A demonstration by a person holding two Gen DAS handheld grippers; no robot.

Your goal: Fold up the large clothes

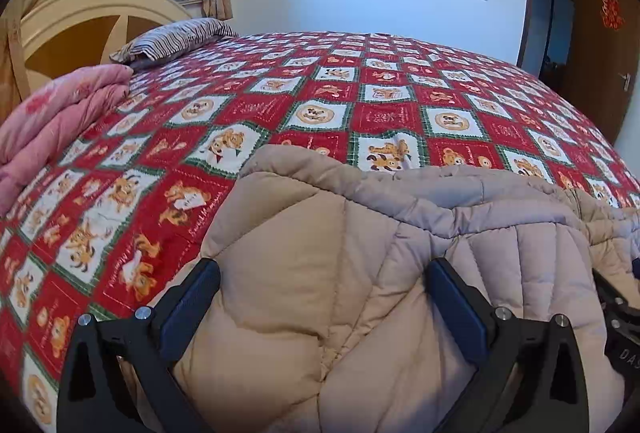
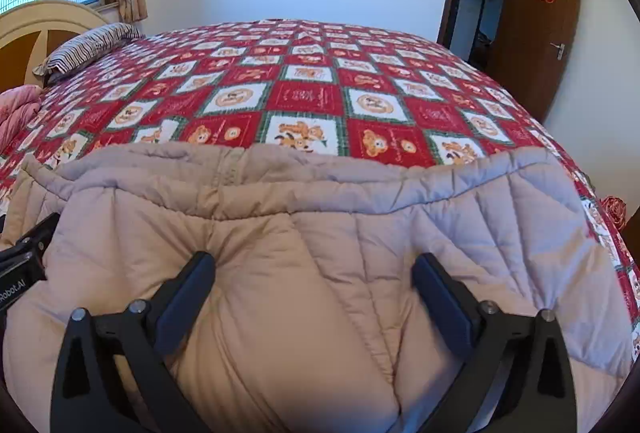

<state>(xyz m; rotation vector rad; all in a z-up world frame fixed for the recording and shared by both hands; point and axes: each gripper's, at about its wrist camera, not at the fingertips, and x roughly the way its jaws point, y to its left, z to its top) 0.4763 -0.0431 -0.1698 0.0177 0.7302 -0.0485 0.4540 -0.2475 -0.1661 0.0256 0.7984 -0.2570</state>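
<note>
A bed (image 1: 360, 105) is filling both views, wearing a red-and-white checked bedspread (image 2: 304, 97) printed with cartoon bears and dogs. A beige quilted down coat (image 1: 320, 273) is lying on the near part of that bedspread, bunched into puffy folds, with its seamed edge running across the far side of the heap in the right wrist view (image 2: 280, 169). A folded pink quilt (image 1: 52, 121) is sitting at the left edge of the bed near the cream wooden headboard (image 1: 80, 17), and a striped pillow (image 1: 176, 37) is resting just beyond it. A brown door (image 2: 540, 29) is standing open at the far right.

The left gripper (image 1: 320, 273) is hovering low over the coat with its dark fingers (image 1: 192, 305) spread wide, padded fabric bulging up between them. The right gripper (image 2: 314, 269) is positioned the same way beside it, fingers (image 2: 444, 297) wide apart and straddling a puffy fold, clamping nothing.
</note>
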